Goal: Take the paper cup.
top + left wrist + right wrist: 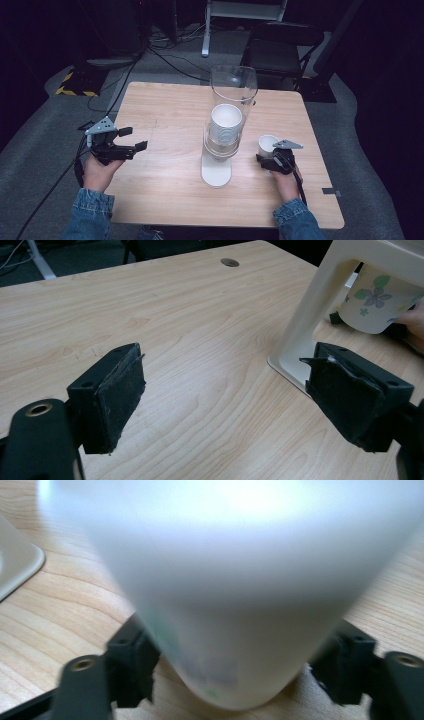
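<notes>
At the centre of the high view stands a cup dispenser [220, 150]: a clear tube on a cream base, holding a stack of white paper cups [225, 122] whose top cup shows an empty white inside. One single paper cup [267, 145] is right of centre in that frame, just beside the dispenser base and in the right hand-held gripper [267, 161], which is closed on its lower body, one jaw on each side. The cup is white with a floral print of green leaves and purple blossoms (seen in the left gripper view, upper right), and it looks tilted there; whether it touches the table [165, 105] cannot be told. The left hand-held gripper [134, 139], at centre left of the high view, has its jaws wide apart over bare wood, holding nothing.
</notes>
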The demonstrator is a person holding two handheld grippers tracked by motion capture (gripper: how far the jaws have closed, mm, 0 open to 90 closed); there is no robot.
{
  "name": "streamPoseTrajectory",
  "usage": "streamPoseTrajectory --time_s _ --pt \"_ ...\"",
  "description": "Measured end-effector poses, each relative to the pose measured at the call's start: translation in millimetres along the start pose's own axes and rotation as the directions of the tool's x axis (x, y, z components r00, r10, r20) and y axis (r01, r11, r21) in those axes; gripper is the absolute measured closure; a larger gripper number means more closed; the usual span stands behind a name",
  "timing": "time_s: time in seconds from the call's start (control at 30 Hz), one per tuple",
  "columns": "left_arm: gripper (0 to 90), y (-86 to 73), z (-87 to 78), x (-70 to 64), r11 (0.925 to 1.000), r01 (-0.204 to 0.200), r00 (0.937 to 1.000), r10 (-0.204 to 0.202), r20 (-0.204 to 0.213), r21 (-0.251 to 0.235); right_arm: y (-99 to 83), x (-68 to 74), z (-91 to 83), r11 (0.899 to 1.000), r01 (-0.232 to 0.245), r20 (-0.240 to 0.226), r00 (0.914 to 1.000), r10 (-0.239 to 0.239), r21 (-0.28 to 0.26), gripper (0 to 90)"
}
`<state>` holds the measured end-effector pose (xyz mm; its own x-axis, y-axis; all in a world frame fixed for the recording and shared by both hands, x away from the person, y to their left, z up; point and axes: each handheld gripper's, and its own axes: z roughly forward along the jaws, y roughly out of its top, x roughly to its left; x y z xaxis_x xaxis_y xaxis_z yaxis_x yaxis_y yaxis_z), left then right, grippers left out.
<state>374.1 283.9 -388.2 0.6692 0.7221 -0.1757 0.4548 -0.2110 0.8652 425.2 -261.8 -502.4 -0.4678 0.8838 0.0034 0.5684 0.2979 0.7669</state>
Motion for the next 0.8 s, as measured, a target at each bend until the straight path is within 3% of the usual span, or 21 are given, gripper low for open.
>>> streamPoseTrajectory --time_s 0.1,0.3,0.33,0.63,0.8 --pt "15.5 0.5 0.6 -0.5 1.0000 -0.002 1.0000 0.002 0.003 0.002 0.6 -0.8 -1.5 1.000 -0.007 0.000 1.0000 0.007 -0.008 14.9" --pt "15.4 1.1 1.0 0.3 1.0000 -0.002 1.0000 0.002 0.004 -0.002 2.1 -2.7 -7.2 1.000 -0.014 -0.014 0.9998 0.014 -0.014 5.2" --pt "15.5 1.2 1.3 0.4 1.0000 -0.002 1.0000 0.002 0.005 -0.003 4.6 -3.3 -11.4 0.999 -0.021 -0.019 0.9996 0.021 -0.025 0.0" --pt "15.4 1.5 4.1 0.7 1.0000 -0.003 0.9999 0.003 0.010 0.002 15.0 -2.8 -37.4 0.993 -0.011 -0.016 0.9998 0.010 -0.116 0.0" --pt "15.4 1.5 5.8 -1.2 1.0000 -0.005 0.9999 0.005 0.013 0.007 22.4 -4.7 -57.3 0.986 -0.028 -0.047 0.9987 0.020 -0.164 0.0"
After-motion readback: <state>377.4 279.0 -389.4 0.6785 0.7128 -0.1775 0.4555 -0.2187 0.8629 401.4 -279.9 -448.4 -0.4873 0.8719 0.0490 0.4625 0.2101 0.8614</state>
